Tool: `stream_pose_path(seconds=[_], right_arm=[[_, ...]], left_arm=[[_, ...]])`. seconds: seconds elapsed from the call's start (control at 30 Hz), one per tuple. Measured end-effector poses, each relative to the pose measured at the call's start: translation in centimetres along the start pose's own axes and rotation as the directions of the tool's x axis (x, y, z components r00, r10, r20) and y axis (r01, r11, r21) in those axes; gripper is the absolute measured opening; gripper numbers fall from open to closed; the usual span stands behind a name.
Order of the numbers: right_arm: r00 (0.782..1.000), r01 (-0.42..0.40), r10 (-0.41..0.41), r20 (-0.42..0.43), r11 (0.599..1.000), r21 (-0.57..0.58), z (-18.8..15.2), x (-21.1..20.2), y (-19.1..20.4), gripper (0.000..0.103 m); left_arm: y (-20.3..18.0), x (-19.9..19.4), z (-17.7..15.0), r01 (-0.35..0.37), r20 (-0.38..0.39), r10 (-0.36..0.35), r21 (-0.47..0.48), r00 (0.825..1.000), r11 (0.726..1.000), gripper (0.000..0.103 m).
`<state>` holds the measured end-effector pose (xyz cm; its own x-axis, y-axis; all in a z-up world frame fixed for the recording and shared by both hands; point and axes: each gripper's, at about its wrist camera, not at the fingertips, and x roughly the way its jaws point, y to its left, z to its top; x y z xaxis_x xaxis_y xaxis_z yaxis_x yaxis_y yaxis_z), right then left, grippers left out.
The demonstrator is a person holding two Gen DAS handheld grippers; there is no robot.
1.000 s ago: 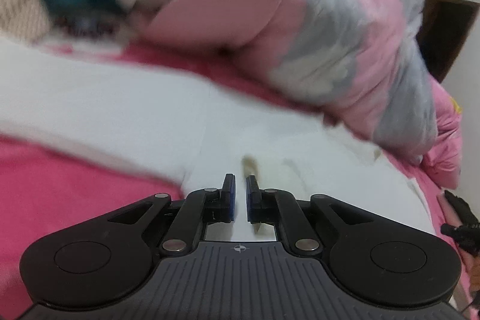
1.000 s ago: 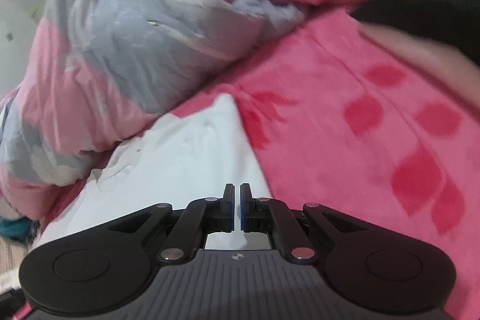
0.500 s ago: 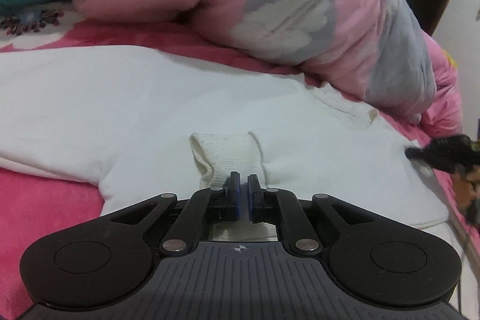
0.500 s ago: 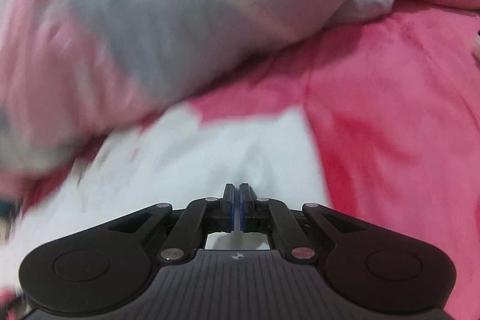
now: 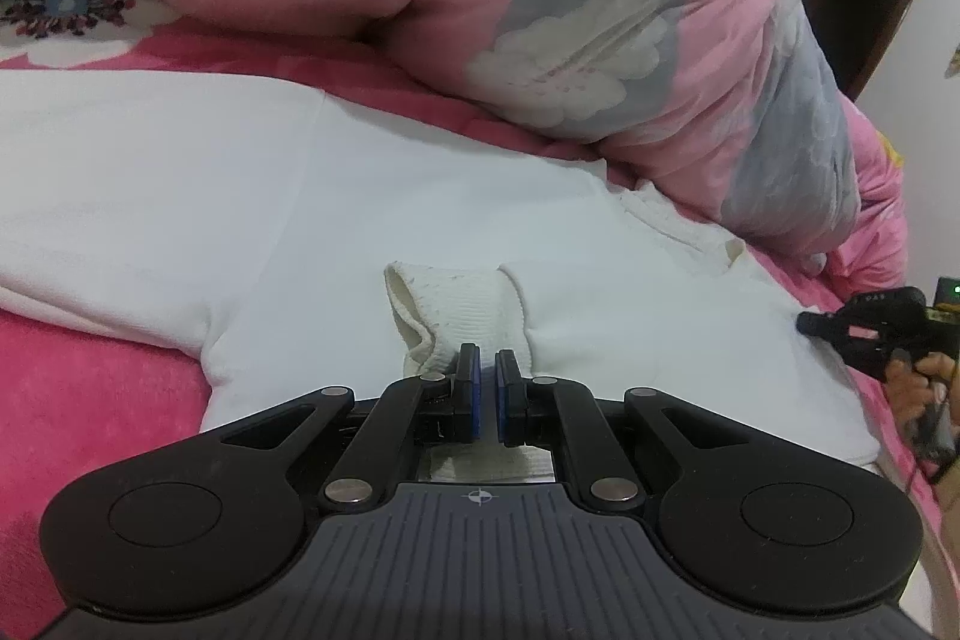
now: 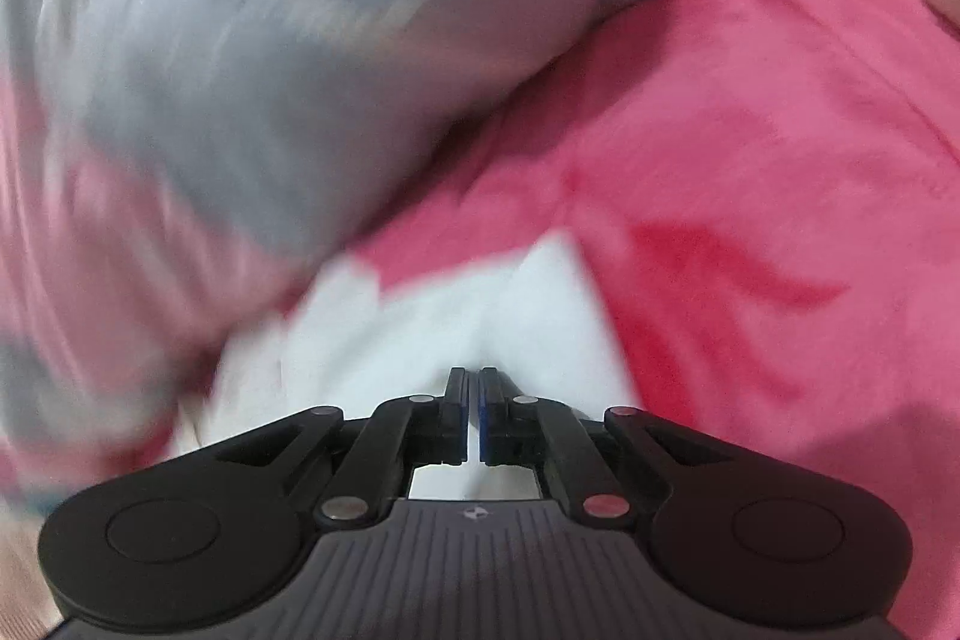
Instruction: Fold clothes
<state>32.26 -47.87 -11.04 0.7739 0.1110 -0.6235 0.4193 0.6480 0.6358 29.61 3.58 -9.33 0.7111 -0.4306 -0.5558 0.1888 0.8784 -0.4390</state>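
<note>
Garment: a white long-sleeved knit sweatshirt (image 5: pixel 372 220) is lying spread flat on the bed, filling the middle of the left wrist view; its body is running from the far left to the near right edge.
Sleeve cuff: a ribbed white cuff (image 5: pixel 462 310) is lying folded in over the body of the garment, its open end pointing far left, just ahead of the left tongs.
Left tongs: the black two-finger left tongs (image 5: pixel 487 400) are resting low over the cuff with the blue pads almost together, a narrow slit showing between them. White fabric is showing in and beneath the slit, and the near end of the cuff is running in between the pads, so they are gripping it.
Right tongs: the black right tongs (image 6: pixel 473 415) are closed to a thin slit on a white fold of the same garment (image 6: pixel 468 316), which is rising into the gap. This view is blurring heavily.
Bed cover: a bright pink fleece blanket with darker red leaf marks (image 6: pixel 750 220) is lying under the garment on the left, right and far sides.
Bedding: a bulky pink and grey quilt with white cloud shapes (image 5: pixel 600 40) is lying heaped along the far side, touching the garment's far edge.
Person: a hand (image 5: pixel 918 382) is gripping a black handle at the right edge of the left wrist view.
</note>
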Motion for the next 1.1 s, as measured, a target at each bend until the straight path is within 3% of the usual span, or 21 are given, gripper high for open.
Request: stream_pose_path(seconds=[0.1,0.23,0.27,0.33,0.37,0.47,0.63,1.1], right_arm=[[0.998,-0.045,0.043,0.056,0.998,0.036,0.1,-3.4,-0.9,0.004],[0.982,-0.176,0.174,-0.073,0.984,-0.017,-3.0,-7.3,-0.9,0.004],[0.977,-0.187,0.184,-0.104,0.982,-0.020,-3.8,-7.7,-1.1,0.004],[0.979,-0.129,0.127,-0.159,0.992,0.000,-5.3,-7.8,-2.7,0.004],[0.980,-0.119,0.126,-0.156,0.992,0.051,-5.8,-8.3,-4.1,0.000],[0.978,-0.159,0.187,-0.095,0.955,0.250,-7.0,-10.4,-8.4,0.000],[0.966,-0.235,0.256,-0.037,0.929,0.287,-8.0,-13.4,-9.0,0.004],[0.985,-0.170,0.168,0.034,0.932,0.319,1.1,-2.3,-7.0,0.000]], left_arm=[[0.2,0.0,0.0,0.007,0.000,-0.007,-0.010,1.000,1.000,0.007],[0.3,0.0,-0.1,0.013,0.002,-0.013,-0.018,1.000,1.000,0.007],[0.3,0.0,-0.1,0.015,0.002,-0.014,-0.021,1.000,1.000,0.007],[0.4,-0.1,-0.1,0.017,0.003,-0.017,-0.026,1.000,1.000,0.007],[0.5,-0.1,-0.1,0.019,0.004,-0.019,-0.029,1.000,0.999,0.007],[0.6,-0.1,-0.1,0.023,0.005,-0.023,-0.037,1.000,0.999,0.007],[0.5,-0.1,-0.1,0.022,0.006,-0.021,-0.038,1.000,0.999,0.007],[1.1,-0.2,-0.2,0.039,0.015,-0.038,-0.064,0.999,0.997,0.008]])
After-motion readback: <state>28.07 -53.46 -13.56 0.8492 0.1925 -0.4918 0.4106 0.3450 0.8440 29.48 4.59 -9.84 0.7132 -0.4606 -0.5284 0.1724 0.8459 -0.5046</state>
